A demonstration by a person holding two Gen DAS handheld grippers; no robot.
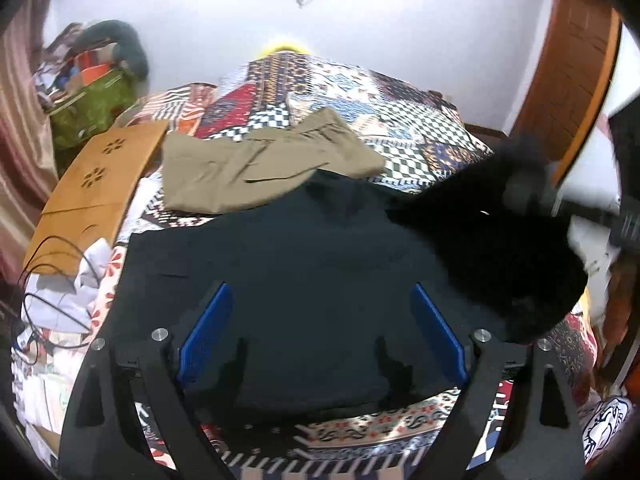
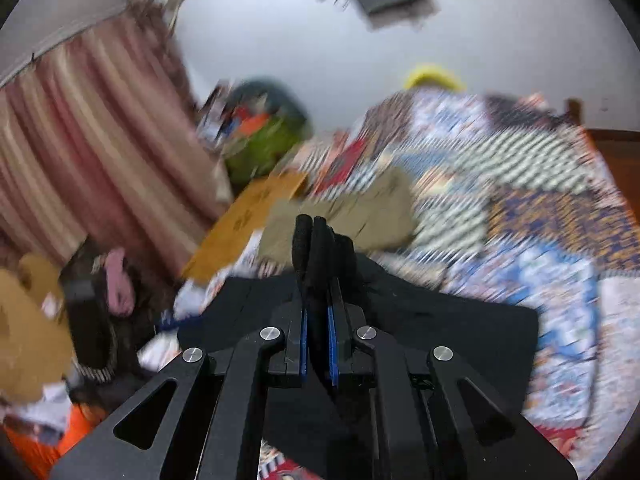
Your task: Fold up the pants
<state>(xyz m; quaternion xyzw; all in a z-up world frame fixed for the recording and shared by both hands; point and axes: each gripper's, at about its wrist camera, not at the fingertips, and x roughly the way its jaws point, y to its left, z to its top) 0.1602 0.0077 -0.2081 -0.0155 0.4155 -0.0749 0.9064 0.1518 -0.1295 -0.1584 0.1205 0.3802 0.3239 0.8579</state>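
Observation:
Black pants [image 1: 300,248] lie spread on the patterned bedspread [image 1: 404,120]. My left gripper [image 1: 320,292] hovers over their near part, blue pads wide apart, nothing between them. In the left wrist view the pants' right end [image 1: 500,248] is lifted in a dark blurred fold. In the right wrist view, my right gripper [image 2: 314,240] is shut on a bunch of that black cloth, which sticks up between the pads. The rest of the black pants [image 2: 440,332] lies flat under it. This view is motion-blurred.
Folded khaki pants [image 1: 272,160] lie just beyond the black ones. A brown cardboard sheet [image 1: 104,176] and dark cables [image 1: 52,280] are at the bed's left edge, with a green bag [image 1: 96,108] behind. A striped curtain [image 2: 80,140] hangs left; a wooden door [image 1: 572,72] stands right.

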